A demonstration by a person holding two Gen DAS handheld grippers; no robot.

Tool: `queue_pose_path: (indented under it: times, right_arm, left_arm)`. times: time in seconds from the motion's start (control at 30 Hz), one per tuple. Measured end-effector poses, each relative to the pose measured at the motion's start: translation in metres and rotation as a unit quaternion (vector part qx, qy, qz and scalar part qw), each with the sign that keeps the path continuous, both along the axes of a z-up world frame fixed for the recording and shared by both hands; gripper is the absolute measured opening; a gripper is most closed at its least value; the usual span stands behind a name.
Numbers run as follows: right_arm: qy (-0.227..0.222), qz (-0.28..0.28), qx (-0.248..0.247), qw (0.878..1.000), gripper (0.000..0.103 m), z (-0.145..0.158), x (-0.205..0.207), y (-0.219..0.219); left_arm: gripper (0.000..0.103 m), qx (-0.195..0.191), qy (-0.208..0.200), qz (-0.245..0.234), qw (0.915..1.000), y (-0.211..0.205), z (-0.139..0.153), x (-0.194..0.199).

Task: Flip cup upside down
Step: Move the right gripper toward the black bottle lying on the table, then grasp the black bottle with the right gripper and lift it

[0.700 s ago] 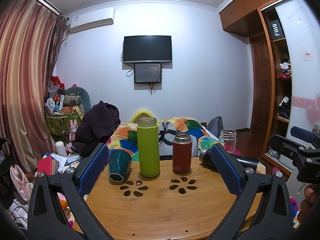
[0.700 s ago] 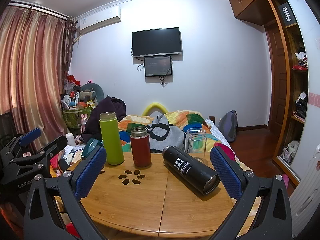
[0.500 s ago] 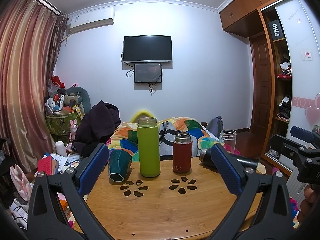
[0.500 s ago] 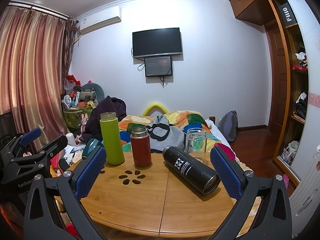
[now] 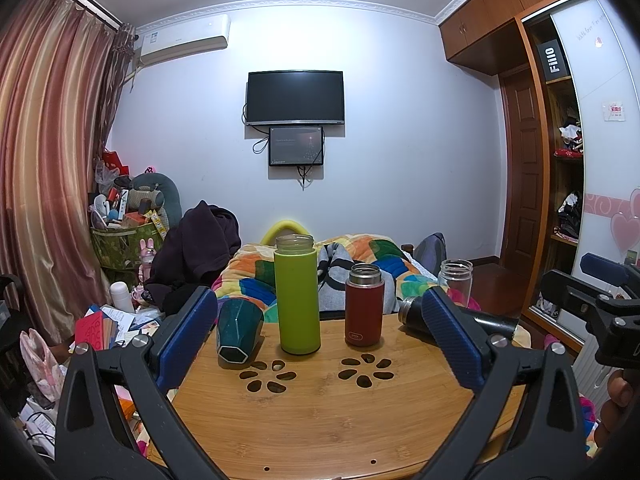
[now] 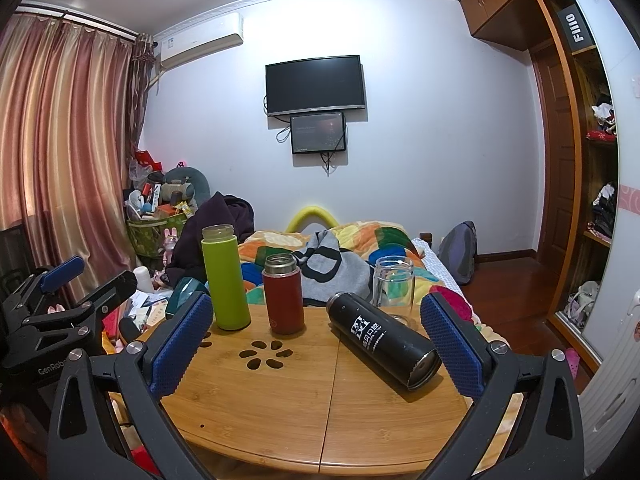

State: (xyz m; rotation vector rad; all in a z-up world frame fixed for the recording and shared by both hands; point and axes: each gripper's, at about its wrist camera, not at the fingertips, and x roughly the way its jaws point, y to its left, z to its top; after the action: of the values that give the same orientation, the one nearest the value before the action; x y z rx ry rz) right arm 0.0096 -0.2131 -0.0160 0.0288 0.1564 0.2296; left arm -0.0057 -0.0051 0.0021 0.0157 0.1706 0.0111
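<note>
A dark teal faceted cup [image 5: 237, 334] lies tilted on the round bamboo table [image 5: 320, 412], base toward me, at the left edge; in the right wrist view only its top [image 6: 185, 291] shows behind my finger. A green bottle [image 5: 297, 295], a red flask [image 5: 363, 305] and a clear glass jar [image 6: 393, 286] stand upright. A black flask [image 6: 384, 340] lies on its side at the right. My left gripper [image 5: 320, 344] is open and empty, in front of the green bottle. My right gripper [image 6: 316, 344] is open and empty, in front of the black flask.
A bed with a colourful quilt [image 5: 360, 256] lies behind the table. Clutter and papers [image 5: 116, 320] cover the floor at the left. A wardrobe [image 5: 560, 200] stands at the right. The table has flower-shaped cut-outs [image 5: 266, 374].
</note>
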Motion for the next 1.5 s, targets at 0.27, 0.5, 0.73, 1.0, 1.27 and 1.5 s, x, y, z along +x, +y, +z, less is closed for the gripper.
queue_pose_path:
  times: [0.27, 0.5, 0.73, 1.0, 1.27, 1.5]
  right_arm:
    - [0.001, 0.002, -0.001, 1.0, 0.103, -0.001, -0.002, 0.002]
    - [0.015, 0.009, -0.002, 1.0, 0.103, -0.008, 0.009, -0.003]
    - [0.092, -0.013, -0.047, 0.995, 0.103, -0.038, 0.081, -0.034]
    - [0.223, 0.003, -0.065, 0.973, 0.103, -0.079, 0.173, -0.081]
    - [0.274, 0.089, -0.044, 0.957, 0.074, -0.093, 0.187, -0.078]
    - [0.262, 0.104, -0.044, 0.959, 0.062, -0.094, 0.165, -0.065]
  left_arm:
    - [0.103, 0.0, 0.001, 0.0, 1.0, 0.001, -0.001, 0.0]
    - [0.103, 0.0, 0.014, 0.002, 0.9999, 0.001, -0.007, 0.009]
    - [0.103, -0.004, 0.04, 0.003, 0.9992, 0.005, -0.015, 0.023]
    - [0.103, 0.006, 0.078, -0.004, 0.9969, -0.001, -0.03, 0.042]
    - [0.103, 0.009, 0.105, -0.017, 0.9943, -0.008, -0.041, 0.052]
    - [0.103, 0.014, 0.118, -0.025, 0.9925, -0.014, -0.048, 0.054]
